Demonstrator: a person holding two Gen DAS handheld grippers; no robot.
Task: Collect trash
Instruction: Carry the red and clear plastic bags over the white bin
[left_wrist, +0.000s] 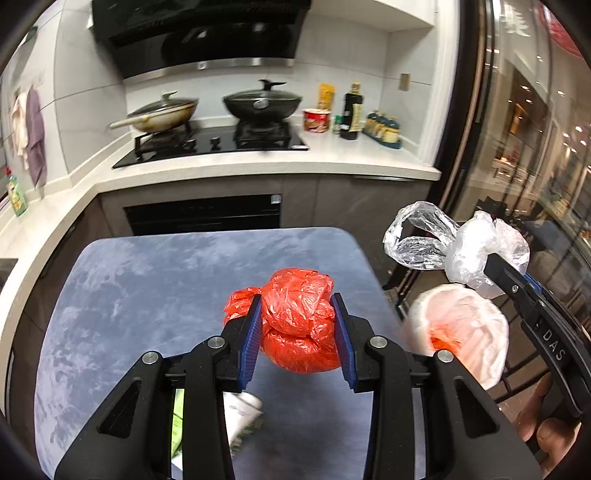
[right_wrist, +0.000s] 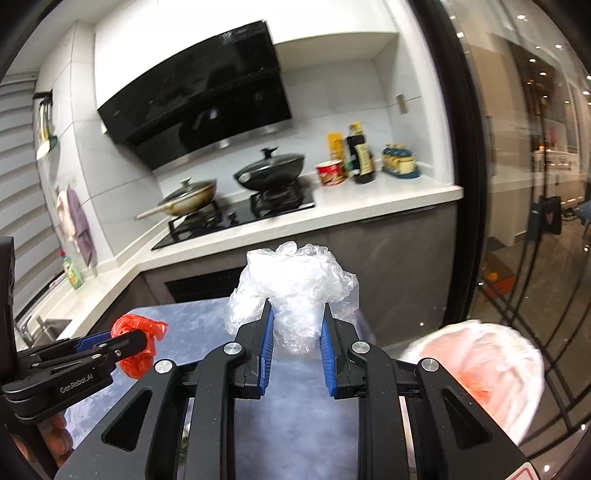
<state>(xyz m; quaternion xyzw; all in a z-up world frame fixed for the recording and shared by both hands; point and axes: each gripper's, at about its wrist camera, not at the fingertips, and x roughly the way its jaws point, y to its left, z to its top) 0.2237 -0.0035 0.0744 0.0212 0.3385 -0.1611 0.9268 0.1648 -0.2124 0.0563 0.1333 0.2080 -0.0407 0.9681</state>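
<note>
My left gripper (left_wrist: 299, 325) is shut on a crumpled red plastic bag (left_wrist: 295, 317) and holds it above the blue-grey table (left_wrist: 147, 295). It also shows at the left of the right wrist view (right_wrist: 125, 341), with the red bag (right_wrist: 138, 328) between its fingers. My right gripper (right_wrist: 297, 332) is shut on a crumpled clear plastic bag (right_wrist: 295, 284), held above the table's right edge; the left wrist view shows that bag (left_wrist: 443, 243) to the right. A white-lined bin (left_wrist: 461, 332) with something orange inside sits lower right, blurred, and also shows in the right wrist view (right_wrist: 480, 369).
A green and white paper wrapper (left_wrist: 240, 421) lies on the table under my left gripper. Behind the table stand a kitchen counter (left_wrist: 332, 158) with a hob, two lidded pans (left_wrist: 262, 101), a red cup and bottles. A glass door (left_wrist: 535, 147) is at the right.
</note>
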